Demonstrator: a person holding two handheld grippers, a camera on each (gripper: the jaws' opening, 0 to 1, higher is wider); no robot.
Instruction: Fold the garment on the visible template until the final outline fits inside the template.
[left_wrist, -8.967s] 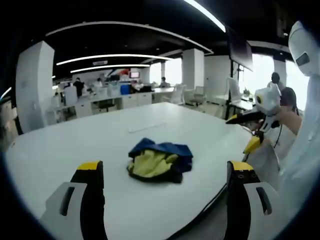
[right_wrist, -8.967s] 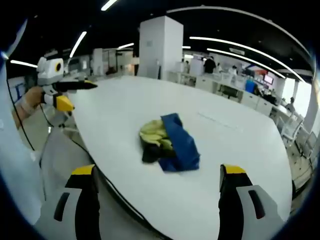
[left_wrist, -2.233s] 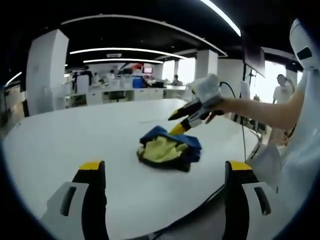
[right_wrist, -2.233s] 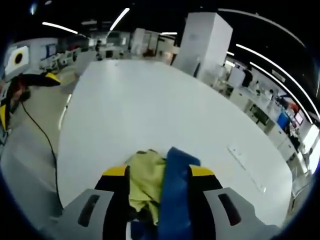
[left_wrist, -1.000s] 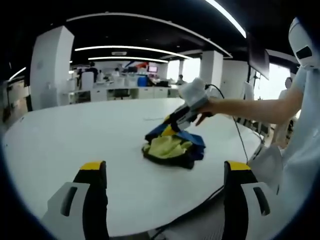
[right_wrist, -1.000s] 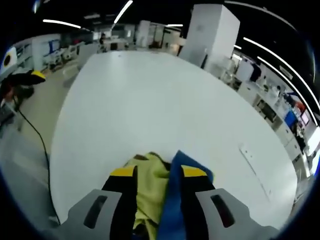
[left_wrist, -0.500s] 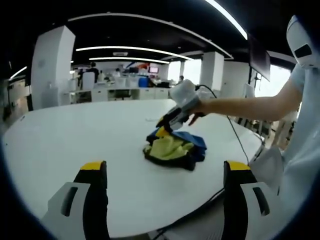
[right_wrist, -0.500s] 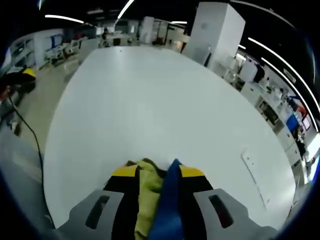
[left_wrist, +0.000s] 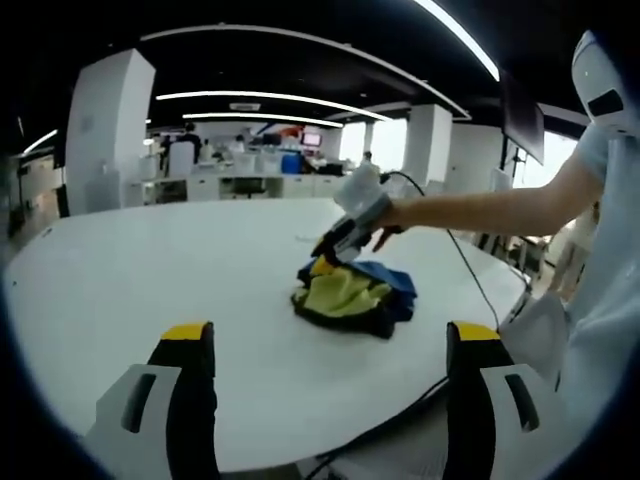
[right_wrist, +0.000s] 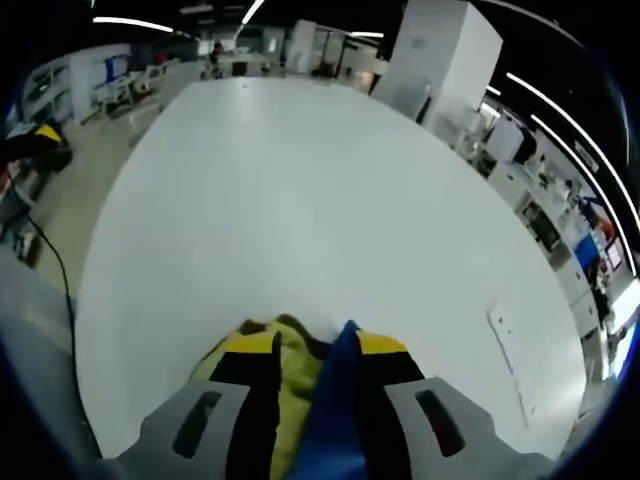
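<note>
blue-and-yellow garment (left_wrist: 352, 296) lies crumpled on the counter (left_wrist: 150, 290), right claw (right_wrist: 312, 352) clamped on its blue edge, left claw (left_wrist: 330, 340) apart, folding barely begun.

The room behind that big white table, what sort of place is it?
Most likely an open-plan office. Rows of desks with people stand behind the white table, long strip lights run across the dark ceiling, and white square pillars break up the floor.

R hand-held gripper (right_wrist: 315, 375) | came to garment (left_wrist: 352, 298) | clamped blue edge
</note>
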